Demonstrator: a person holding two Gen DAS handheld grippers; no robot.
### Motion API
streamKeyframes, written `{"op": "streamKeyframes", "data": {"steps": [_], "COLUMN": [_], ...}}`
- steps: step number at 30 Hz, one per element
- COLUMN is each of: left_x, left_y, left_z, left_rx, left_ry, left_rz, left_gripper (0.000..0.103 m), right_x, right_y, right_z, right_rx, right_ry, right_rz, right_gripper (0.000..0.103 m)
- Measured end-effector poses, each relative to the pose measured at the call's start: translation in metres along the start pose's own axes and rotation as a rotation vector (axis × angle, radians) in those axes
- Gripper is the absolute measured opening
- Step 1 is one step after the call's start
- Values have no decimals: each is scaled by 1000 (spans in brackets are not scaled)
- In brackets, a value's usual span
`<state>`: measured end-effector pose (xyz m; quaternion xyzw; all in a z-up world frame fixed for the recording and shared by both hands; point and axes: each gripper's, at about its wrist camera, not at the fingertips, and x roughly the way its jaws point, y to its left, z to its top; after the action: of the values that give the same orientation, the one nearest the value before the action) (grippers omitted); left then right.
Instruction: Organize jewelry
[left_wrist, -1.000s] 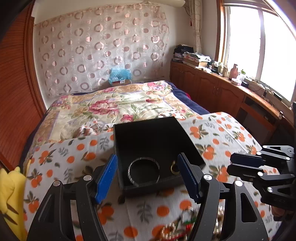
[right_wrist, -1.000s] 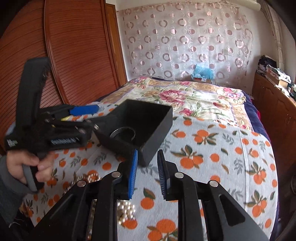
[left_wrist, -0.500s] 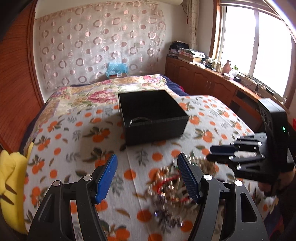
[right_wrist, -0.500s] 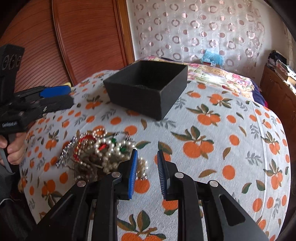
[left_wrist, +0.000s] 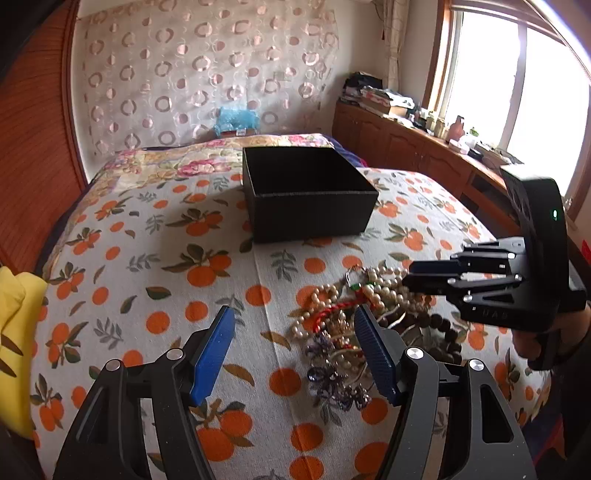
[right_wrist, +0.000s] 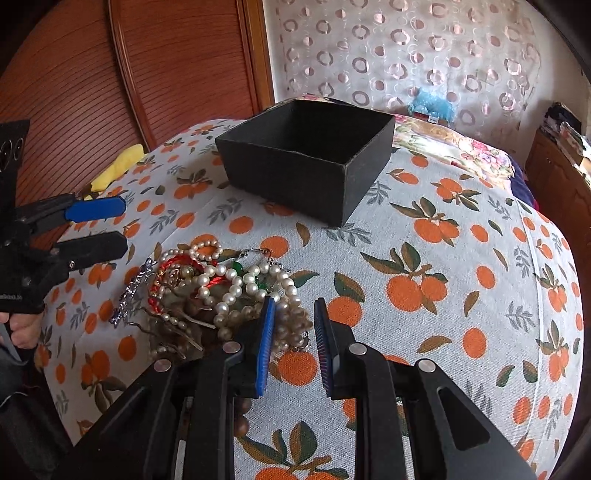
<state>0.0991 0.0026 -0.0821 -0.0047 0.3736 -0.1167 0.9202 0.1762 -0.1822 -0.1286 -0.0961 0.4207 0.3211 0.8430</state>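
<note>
1. The left gripper (left_wrist: 291, 347) is spread wide and holds nothing.
2. The right gripper (right_wrist: 293, 334) is parted narrowly, empty, its tips over the edge of the jewelry pile (right_wrist: 218, 291).
3. The pile lies on the orange-print cloth (right_wrist: 461, 258), near the black box (right_wrist: 310, 158).

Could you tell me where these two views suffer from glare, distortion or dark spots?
Left wrist view: the window is blown out white, and fisheye bends the room edges. Right wrist view: even, softer light, no glare, with the wooden door bowed by fisheye. In both, the black box interior reads as near-featureless black.
</note>
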Motion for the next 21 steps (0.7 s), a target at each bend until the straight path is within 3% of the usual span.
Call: {"op": "streamKeyframes", "data": {"steps": [3, 6, 7, 13, 21], "left_x": [3, 6, 6, 10, 14], "left_y": [-1, -2, -3, -9, -12], "left_z": [-4, -8, -9, -13, -17], "left_rx": [-9, -15, -15, -12, -7], "left_ry": [18, 37, 42, 67, 85], "left_rz": [-13, -24, -27, -48, -44], "left_gripper": [64, 64, 64, 64, 64], "right_x": [-1, -5, -9, -35, -24], "right_y": [-3, 0, 0, -13, -6], "right_z": [-1, -2, -1, 6, 1], "right_rx": [12, -2, -4, 27, -6], "right_ry": [8, -11, -27, -97, -60], "right_rz": [43, 2, -9, -47, -29], "right_gripper": [16, 15, 1, 0, 1]}}
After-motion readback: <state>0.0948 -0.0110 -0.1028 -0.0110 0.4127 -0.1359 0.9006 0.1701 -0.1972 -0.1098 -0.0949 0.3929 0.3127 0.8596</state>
